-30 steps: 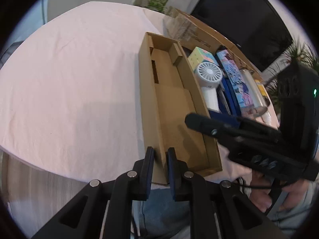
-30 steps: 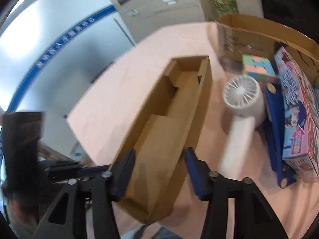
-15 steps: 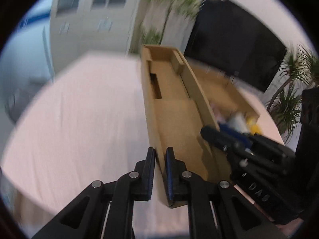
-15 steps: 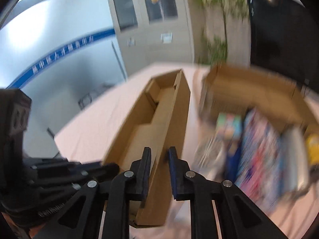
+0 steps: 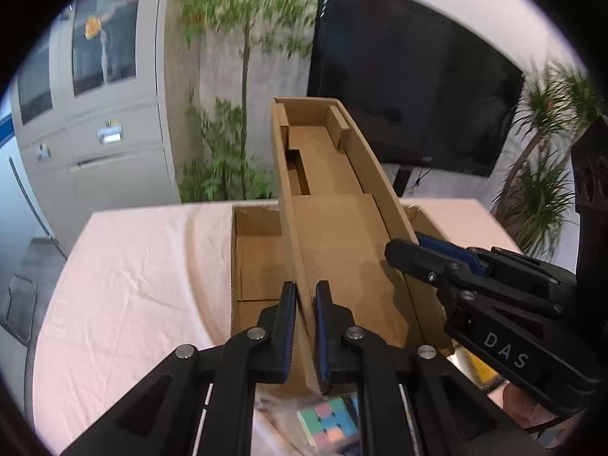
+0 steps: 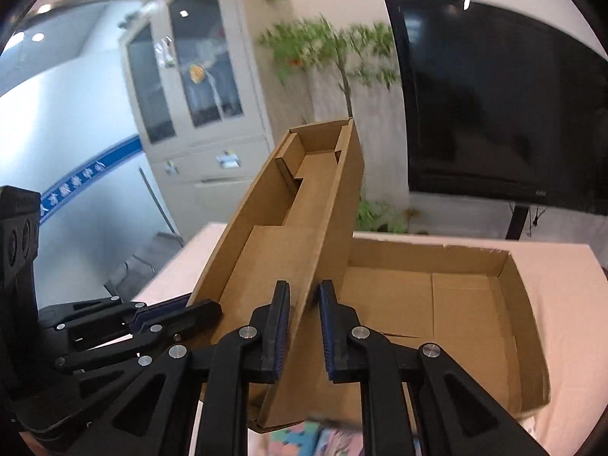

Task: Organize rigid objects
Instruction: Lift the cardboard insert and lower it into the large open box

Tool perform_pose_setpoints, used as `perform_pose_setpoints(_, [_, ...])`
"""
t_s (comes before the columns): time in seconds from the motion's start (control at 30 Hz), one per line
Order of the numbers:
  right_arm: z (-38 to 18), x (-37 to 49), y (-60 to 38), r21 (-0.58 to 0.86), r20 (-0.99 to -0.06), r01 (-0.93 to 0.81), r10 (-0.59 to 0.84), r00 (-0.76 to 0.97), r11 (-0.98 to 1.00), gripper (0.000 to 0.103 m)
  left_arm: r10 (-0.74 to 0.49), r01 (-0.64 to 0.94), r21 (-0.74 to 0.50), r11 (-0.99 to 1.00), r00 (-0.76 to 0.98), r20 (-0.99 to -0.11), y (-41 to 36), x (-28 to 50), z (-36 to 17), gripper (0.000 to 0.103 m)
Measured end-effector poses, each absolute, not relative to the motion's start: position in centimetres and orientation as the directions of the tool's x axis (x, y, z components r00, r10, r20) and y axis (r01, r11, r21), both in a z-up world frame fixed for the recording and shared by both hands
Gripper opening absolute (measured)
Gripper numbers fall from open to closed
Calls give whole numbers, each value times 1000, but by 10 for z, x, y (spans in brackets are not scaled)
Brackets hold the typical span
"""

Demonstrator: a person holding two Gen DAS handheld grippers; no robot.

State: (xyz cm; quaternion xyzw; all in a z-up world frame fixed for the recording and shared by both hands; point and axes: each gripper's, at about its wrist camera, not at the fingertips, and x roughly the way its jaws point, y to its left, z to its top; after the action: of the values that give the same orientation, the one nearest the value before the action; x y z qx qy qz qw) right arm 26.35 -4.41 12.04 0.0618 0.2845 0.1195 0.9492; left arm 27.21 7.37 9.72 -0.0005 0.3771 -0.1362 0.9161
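Cardboard tray [image 5: 342, 235] tilted aloft, side walls clamped between left fingers [image 5: 288, 326] and right fingers [image 6: 279, 326].

left wrist: close, facing screen | right wrist: same | shared: narrow box [image 5: 334, 228] (tilted)

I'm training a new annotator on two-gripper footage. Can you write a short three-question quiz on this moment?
1. True or false: the long narrow cardboard tray lies flat on the table.
2. Which part of the tray does the left gripper clamp? A) its left side wall B) its far end C) its floor
3. Fill in: behind the raised tray sits a wide, open cardboard ___.

Key
1. False: it is lifted and tilted, far end up.
2. A; the right gripper clamps the opposite side wall.
3. box
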Motion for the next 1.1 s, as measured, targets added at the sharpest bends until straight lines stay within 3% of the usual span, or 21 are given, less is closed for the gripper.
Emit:
perform_pose_setpoints(0.23, [21, 397, -55, 318, -721, -153, 343, 601, 936, 14, -167, 162, -97, 982, 504, -847, 91, 338, -8, 8])
perform_pose_setpoints(0.37, [-43, 433, -48, 367, -800, -118, 377, 466, 923, 13, -93, 112, -47, 993, 448, -889, 99, 343, -49, 6])
perform_pose_setpoints(0.63, [-72, 443, -31, 424, -806, -120, 434, 403, 898, 14, -35, 90, 10, 996, 486, -873, 106, 319, -39, 7])
perform_pose_setpoints(0.97, [-88, 437, -20, 497, -783, -111, 500, 371, 861, 25, -75, 51, -56, 997, 548, -833, 114, 308, -19, 8])
perform_pose_setpoints(1.03, [-87, 434, -23, 508, -774, -122, 514, 369, 853, 42, -65, 47, -46, 998, 571, -818, 114, 303, -11, 19])
perform_pose_setpoints(1.07, [-82, 431, -27, 496, -772, -126, 503, 389, 859, 64, -54, 53, -28, 998, 586, -808, 113, 300, -7, 35])
perform_pose_setpoints(1.1, [-76, 429, -27, 484, -768, -129, 490, 413, 866, 85, -46, 59, -13, 998, 601, -798, 112, 297, -5, 57])
